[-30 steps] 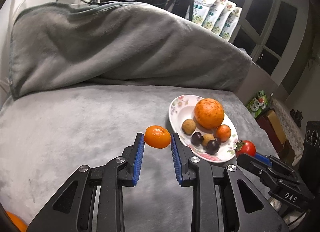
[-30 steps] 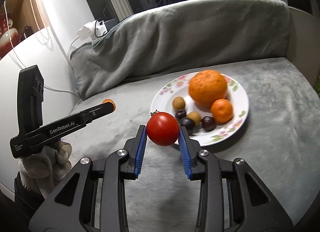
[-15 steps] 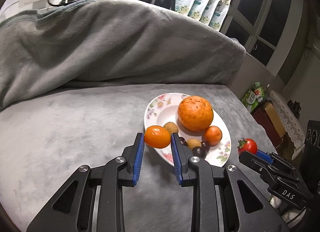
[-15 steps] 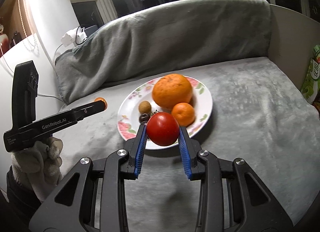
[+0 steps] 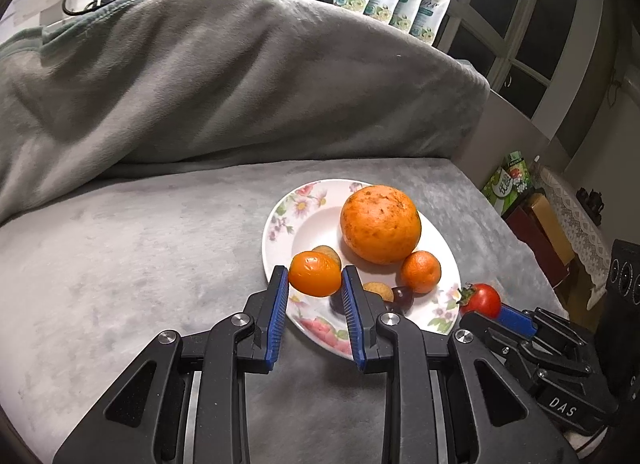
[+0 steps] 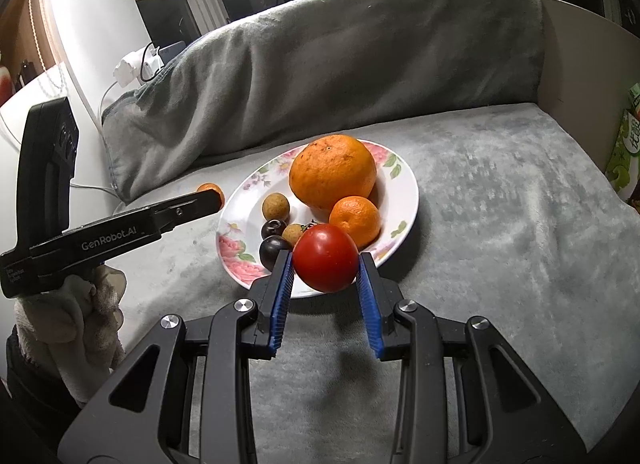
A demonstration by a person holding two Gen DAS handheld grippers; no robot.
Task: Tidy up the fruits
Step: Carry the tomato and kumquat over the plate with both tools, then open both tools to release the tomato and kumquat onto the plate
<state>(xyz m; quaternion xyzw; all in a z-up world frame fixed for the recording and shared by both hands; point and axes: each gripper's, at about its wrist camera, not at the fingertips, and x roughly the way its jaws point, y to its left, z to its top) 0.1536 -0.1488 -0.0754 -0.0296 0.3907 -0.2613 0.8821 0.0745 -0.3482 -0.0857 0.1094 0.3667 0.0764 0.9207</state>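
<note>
Our left claw clamps a small orange over the floral plate's near rim; our right claw clamps a tomato there too.

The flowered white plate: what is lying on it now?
On the flowered white plate lie a large orange, a small mandarin, two tan round fruits and two dark plums. The red tomato, held in the right gripper, hides part of the plate.
</note>
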